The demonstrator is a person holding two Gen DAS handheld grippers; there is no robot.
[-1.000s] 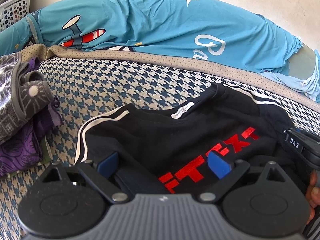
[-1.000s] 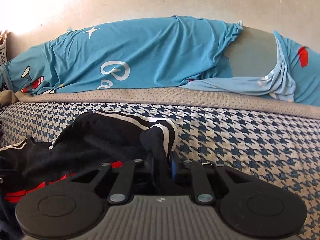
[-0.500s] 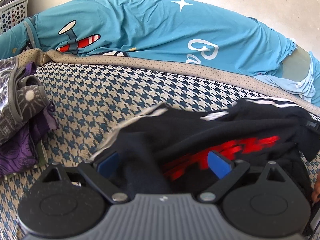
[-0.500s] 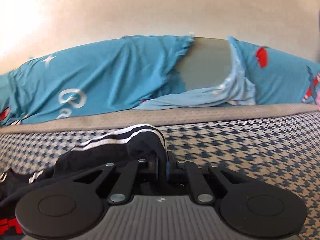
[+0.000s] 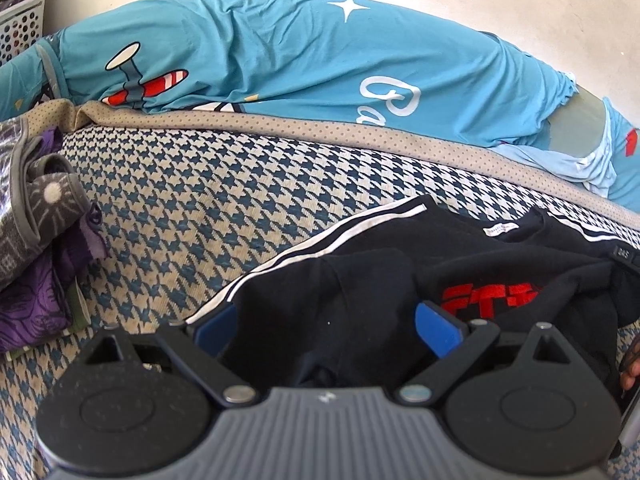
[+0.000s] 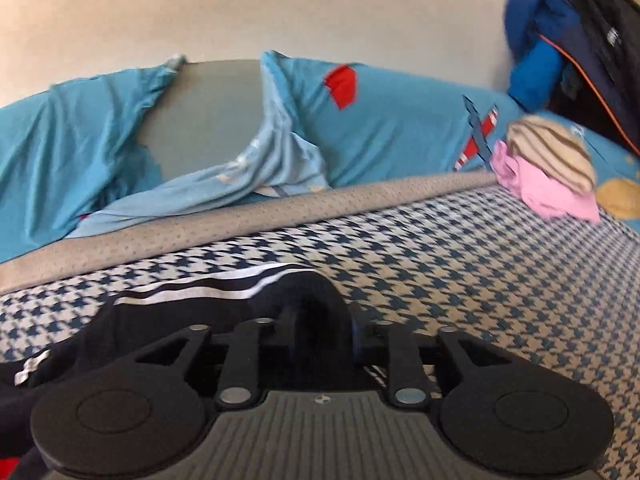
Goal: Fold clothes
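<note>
A black shirt (image 5: 360, 280) with white stripes and red lettering lies rumpled on the houndstooth cover (image 5: 200, 220). My left gripper (image 5: 326, 330) is open low over it, with black cloth bunched between the blue pads (image 5: 438, 332). In the right wrist view a striped sleeve of the black shirt (image 6: 180, 320) humps up between the fingers of my right gripper (image 6: 323, 326). Its jaws stand partly apart around that hump. The right gripper's body (image 5: 622, 256) and a fingertip of the person's hand (image 5: 630, 366) show at the right edge of the left wrist view.
A teal printed sheet (image 5: 280, 48) covers the backrest. Grey and purple clothes (image 5: 36, 240) are piled at the left under a white basket (image 5: 20, 24). Pink and striped garments (image 6: 548, 168) and a blue and dark jacket (image 6: 560, 48) sit at the far right.
The right gripper swung right, drawing the sleeve along, and its jaws have widened. The shirt slid right under the left gripper, which stayed open.
</note>
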